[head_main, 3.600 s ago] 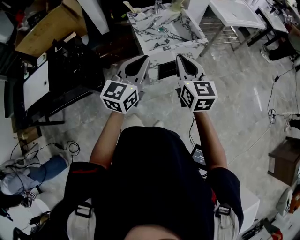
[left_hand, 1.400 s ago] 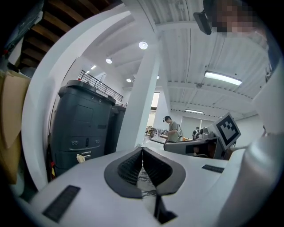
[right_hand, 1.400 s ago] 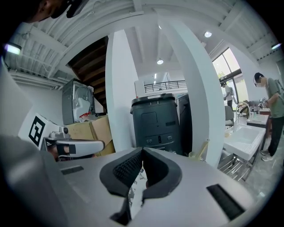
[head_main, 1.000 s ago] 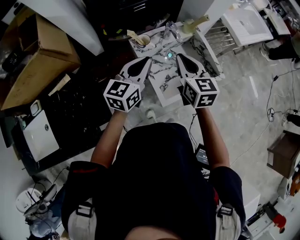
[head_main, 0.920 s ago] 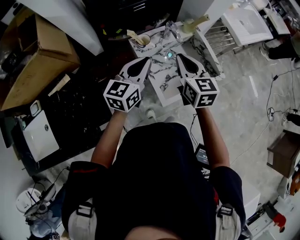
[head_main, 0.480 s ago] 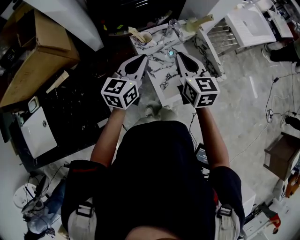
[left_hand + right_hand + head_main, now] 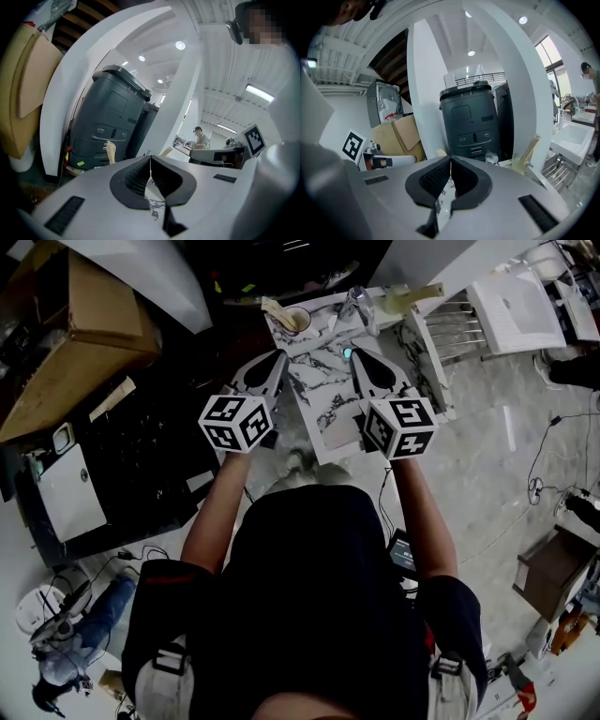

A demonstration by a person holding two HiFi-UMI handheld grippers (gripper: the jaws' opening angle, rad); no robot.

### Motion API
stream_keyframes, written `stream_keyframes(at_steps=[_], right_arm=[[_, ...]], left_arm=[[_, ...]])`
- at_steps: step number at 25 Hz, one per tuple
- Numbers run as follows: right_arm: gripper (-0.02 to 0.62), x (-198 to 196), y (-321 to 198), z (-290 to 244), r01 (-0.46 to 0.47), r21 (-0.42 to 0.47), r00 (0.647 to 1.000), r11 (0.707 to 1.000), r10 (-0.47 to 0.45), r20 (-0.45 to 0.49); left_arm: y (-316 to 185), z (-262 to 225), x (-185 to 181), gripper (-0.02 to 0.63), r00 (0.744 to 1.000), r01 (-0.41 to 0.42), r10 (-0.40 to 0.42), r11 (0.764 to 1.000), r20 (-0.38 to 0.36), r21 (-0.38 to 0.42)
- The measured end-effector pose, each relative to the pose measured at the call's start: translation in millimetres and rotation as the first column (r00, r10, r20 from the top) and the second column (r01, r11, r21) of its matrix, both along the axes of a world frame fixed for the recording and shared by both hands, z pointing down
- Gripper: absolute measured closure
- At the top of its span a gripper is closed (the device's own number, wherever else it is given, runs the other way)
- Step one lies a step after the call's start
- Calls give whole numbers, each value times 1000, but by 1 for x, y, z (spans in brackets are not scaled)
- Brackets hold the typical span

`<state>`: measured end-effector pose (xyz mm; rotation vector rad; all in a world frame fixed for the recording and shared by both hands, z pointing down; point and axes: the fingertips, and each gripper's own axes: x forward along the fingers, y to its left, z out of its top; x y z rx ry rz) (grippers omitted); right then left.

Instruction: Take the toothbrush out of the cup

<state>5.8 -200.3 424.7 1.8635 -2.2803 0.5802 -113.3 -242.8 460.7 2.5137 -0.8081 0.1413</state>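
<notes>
Past left gripper (image 7: 281,354) and right gripper (image 7: 354,352), fingers (image 7: 265,374) closed, cup (image 7: 298,320) holds toothbrush (image 7: 277,307) on counter (image 7: 319,401).

floor (image 7: 487,456): grey tiles | furniture: marble-topped counter (image 7: 319,385), white sink (image 7: 520,301), cardboard box (image 7: 56,352) | light: ceiling spots (image 7: 180,45) lit

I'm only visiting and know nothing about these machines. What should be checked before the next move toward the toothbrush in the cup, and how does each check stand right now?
1. Toothbrush in the cup: ok. It leans over the rim at the marble counter's far left corner.
2. Jaws open for a grasp: not ok. The left gripper and right gripper are both shut and empty.
3. Gripper at the toothbrush: not ok. Both hang short of the cup.
4. Room around the cup: ok. The faucet stands apart to its right.
5. Cup steady enough when the toothbrush is pulled: cannot tell.
</notes>
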Motion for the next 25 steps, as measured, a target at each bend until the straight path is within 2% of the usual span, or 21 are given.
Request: stream_keyframes(at_steps=[7, 13, 20, 25], right_arm=[[561, -5, -17, 21, 54, -49, 998, 997, -51, 44], [561, -4, -29, 39, 78, -82, 996, 994, -74, 49], [561, -11, -38, 50, 127, -109, 991, 986, -123, 45], [561, -6, -40, 57, 139, -126, 990, 982, -136, 35]], left_arm=[[-36, 42, -9, 591, 992, 113, -108, 990, 61, -89], [-54, 64, -3, 588, 988, 138, -128, 983, 86, -118], [-67, 85, 1, 510, 984, 152, -135, 977, 116, -149], [-83, 96, 11, 464, 984, 159, -143, 974, 105, -164]])
